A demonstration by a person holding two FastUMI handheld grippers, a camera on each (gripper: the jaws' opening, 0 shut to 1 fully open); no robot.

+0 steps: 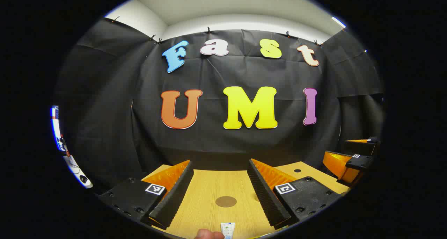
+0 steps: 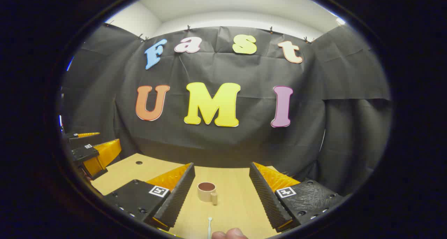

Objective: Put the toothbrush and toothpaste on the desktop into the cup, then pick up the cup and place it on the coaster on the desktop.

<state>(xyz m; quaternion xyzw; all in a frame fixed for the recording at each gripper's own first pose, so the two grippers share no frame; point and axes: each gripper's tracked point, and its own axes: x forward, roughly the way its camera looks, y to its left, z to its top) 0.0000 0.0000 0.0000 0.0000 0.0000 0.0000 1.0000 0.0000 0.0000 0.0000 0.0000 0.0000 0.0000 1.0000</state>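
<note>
In the left gripper view my left gripper (image 1: 221, 167) stands open above the wooden desktop (image 1: 209, 186), with a round brown coaster (image 1: 226, 201) between its fingers farther off. The end of a white toothpaste tube (image 1: 227, 229) lies at the bottom edge. My right gripper (image 1: 351, 158) shows at the right edge. In the right gripper view my right gripper (image 2: 221, 171) is open too, framing a beige cup (image 2: 206, 192) that stands upright with its handle toward me. The white tip of a toothbrush (image 2: 209, 226) lies nearer, at the bottom. My left gripper (image 2: 94, 150) shows at the left edge.
A fingertip (image 1: 208, 234) pokes in at the bottom of the left gripper view, and another fingertip (image 2: 230, 233) shows in the right gripper view. The desktop (image 2: 237, 204) ends at the black cloth wall behind. A small dark hole (image 2: 139, 162) marks the desk's far left part.
</note>
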